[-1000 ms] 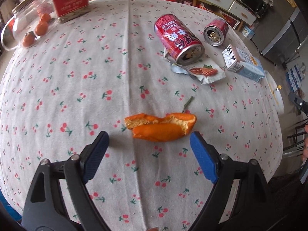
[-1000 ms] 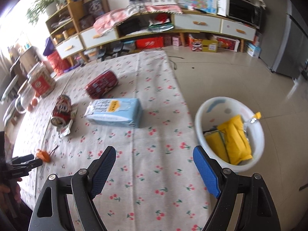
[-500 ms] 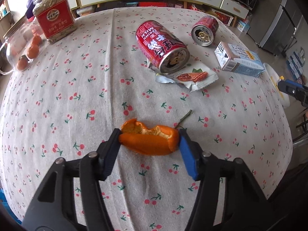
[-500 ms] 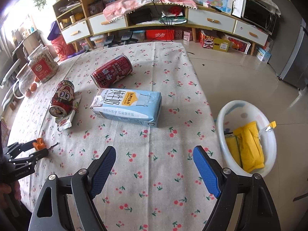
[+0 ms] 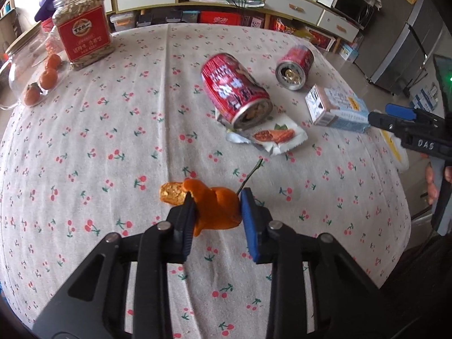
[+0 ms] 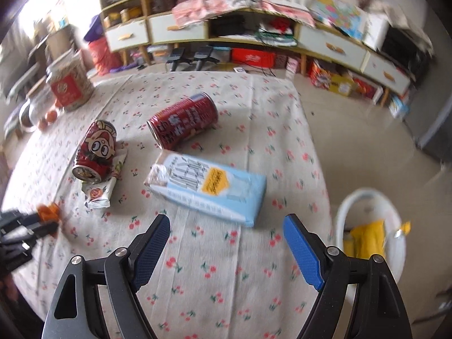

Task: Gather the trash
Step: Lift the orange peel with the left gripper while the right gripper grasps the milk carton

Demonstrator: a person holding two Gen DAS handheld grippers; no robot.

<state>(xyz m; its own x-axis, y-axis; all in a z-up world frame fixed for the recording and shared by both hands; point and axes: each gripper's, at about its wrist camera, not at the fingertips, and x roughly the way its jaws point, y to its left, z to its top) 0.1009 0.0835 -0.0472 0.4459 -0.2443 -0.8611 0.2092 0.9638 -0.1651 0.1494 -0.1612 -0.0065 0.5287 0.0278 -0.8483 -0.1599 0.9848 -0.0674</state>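
The orange peel (image 5: 216, 207) is caught between the blue pads of the left gripper (image 5: 217, 212), whose jaws are closing on it and already press it into a crumpled fold at the near middle of the cherry-print tablecloth (image 5: 113, 130); the grip is taken across the peel's width, probably so that the limp scrap bunches up instead of slipping out. A thin stem (image 5: 250, 176) lies just beyond it on the cloth. The right gripper (image 6: 226, 250) is held with its jaws wide apart and nothing between them, pointed down toward the light-blue drink carton (image 6: 209, 188), which is judged the likely next pick. Further trash is left lying near the carton: two red cans on their sides, one (image 6: 97, 152) printed with a cartoon face, the other (image 6: 183, 120) with white Chinese lettering too blurred to read, and a torn snack wrapper (image 6: 103, 189) partly under the first can. A white bin (image 6: 367, 200) with yellow contents stands on the floor beside the table, evidently the destination. On the right gripper's body, as seen from the left wrist, "DAS" can be read. The red-labelled jar (image 5: 82, 32) carries Chinese text that cannot be made out.
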